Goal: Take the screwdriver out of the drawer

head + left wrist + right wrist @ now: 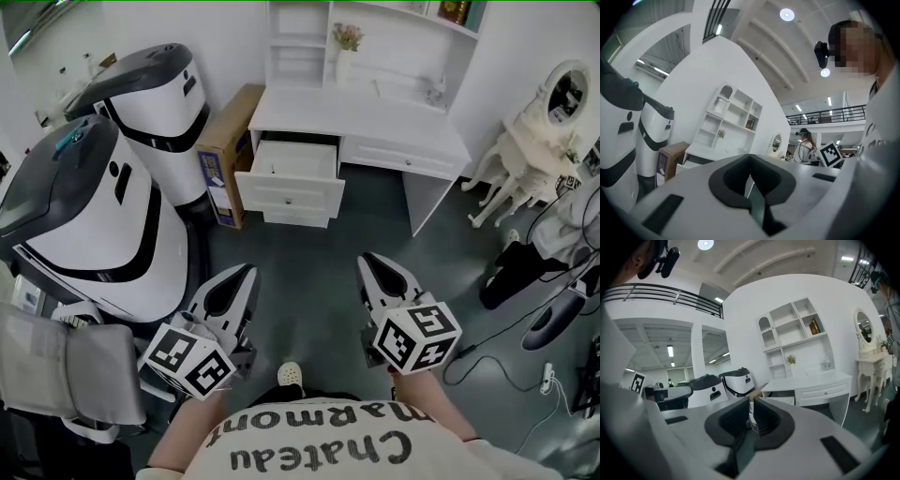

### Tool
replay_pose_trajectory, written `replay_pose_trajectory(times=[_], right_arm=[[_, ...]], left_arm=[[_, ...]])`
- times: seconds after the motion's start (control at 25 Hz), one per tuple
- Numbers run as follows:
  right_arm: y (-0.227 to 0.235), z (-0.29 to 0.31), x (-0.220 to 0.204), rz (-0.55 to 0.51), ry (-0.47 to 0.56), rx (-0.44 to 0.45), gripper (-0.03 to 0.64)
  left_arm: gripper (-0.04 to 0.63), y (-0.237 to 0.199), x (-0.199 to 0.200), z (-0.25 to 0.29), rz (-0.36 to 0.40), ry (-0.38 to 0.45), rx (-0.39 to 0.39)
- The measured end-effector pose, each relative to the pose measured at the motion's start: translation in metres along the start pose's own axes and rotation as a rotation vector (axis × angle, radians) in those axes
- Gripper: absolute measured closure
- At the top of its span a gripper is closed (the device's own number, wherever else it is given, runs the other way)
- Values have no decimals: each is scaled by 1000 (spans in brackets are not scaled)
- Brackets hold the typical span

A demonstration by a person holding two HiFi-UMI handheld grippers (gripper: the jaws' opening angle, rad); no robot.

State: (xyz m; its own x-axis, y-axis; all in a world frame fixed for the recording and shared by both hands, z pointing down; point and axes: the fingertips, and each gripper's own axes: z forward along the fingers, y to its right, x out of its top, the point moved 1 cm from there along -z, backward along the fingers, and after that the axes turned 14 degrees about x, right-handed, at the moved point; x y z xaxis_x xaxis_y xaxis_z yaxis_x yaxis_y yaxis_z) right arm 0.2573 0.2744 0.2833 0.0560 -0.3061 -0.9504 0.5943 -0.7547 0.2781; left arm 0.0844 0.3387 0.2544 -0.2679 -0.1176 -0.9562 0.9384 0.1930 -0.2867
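Grey floor (319,272), white desk (375,122) at the far wall with its upper left drawer (291,176) standing open. Left gripper (247,270) and right gripper (367,260) are low by the person's body, pointing toward the desk and well apart from it. Both jaw pairs are pressed together with nothing between them. Screwdriver can't be made out: the drawer interior is too small to read, well ahead of both sets of tips.
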Motion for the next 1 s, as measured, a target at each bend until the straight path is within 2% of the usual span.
replay_pose_trajectory(times=[0.12, 0.2, 0.6, 0.8, 1.0], right_arm=[[9, 30, 10, -2, 6, -6, 571], [15, 48, 14, -8, 5, -8, 571], [22, 124, 11, 17, -33, 47, 571], [29, 138, 5, 21, -68, 58, 571], [43, 143, -4, 54, -94, 33, 571]], left_arm=[[572, -13, 8, 25, 38, -3, -47], [572, -27, 12, 38, 43, -1, -49], [572, -97, 19, 66, -20, 10, 44], [572, -114, 22, 77, -45, 52, 97], [572, -120, 10, 89, -89, 18, 92]])
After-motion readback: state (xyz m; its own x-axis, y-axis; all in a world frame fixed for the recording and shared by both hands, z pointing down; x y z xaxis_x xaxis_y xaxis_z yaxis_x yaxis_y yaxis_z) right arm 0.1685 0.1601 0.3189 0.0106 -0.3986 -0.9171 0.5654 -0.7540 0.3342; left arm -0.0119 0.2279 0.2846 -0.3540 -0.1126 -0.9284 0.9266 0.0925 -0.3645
